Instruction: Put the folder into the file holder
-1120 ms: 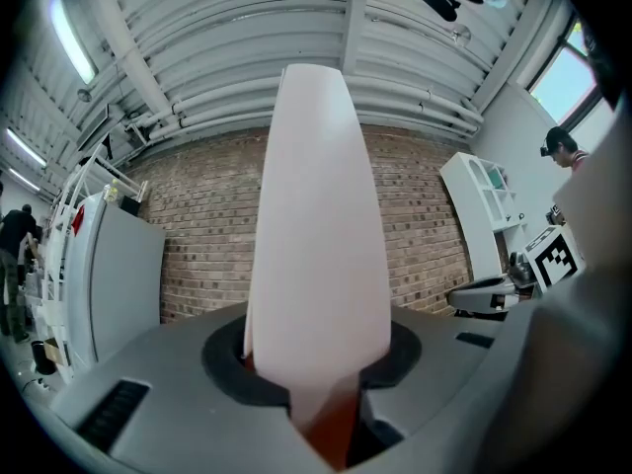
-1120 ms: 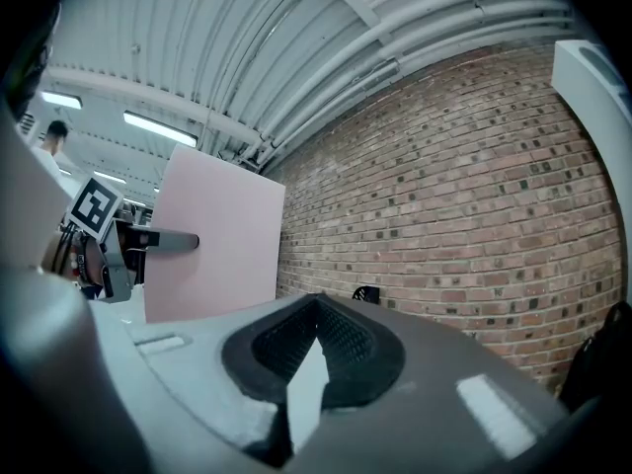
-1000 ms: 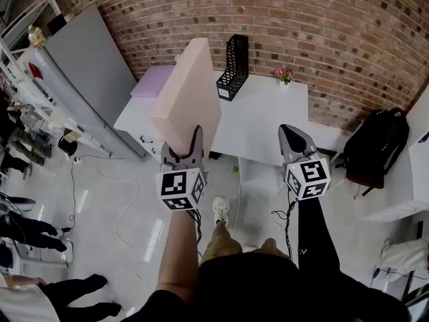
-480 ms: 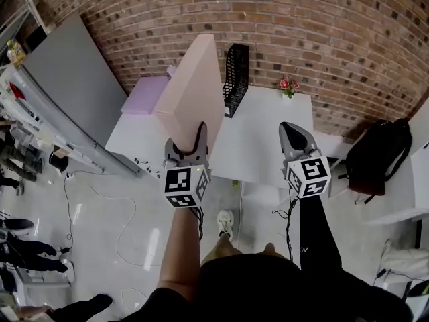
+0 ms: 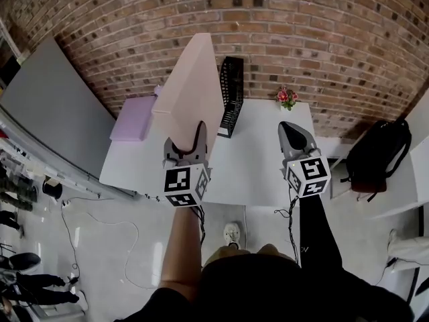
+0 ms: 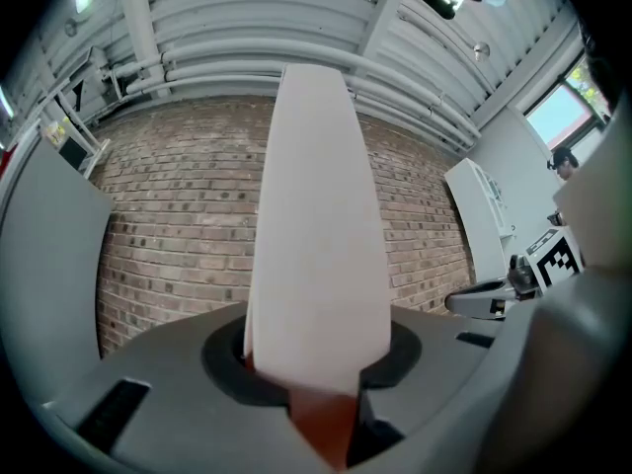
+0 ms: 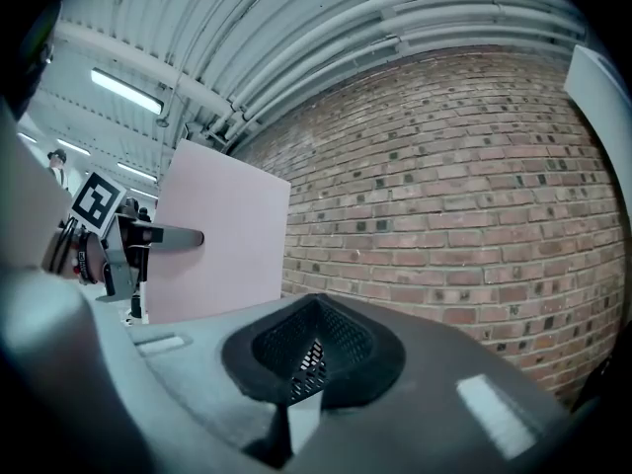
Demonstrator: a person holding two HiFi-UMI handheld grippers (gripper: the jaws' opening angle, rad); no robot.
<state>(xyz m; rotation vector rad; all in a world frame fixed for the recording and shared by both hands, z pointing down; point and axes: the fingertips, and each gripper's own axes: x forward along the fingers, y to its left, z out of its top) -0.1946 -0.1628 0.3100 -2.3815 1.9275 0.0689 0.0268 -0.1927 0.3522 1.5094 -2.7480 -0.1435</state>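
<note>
Folder is clamped at its lower edge in the left tongs. It is held upright and edge-forward above the white surface, presumably so it can be slid into the black mesh file holder standing just to its right. Right tongs are closed together, empty. In the left gripper view the holder is blocked by the folder; its position is given only by the head view. The folder's broad face is shown in the right gripper view.
</note>
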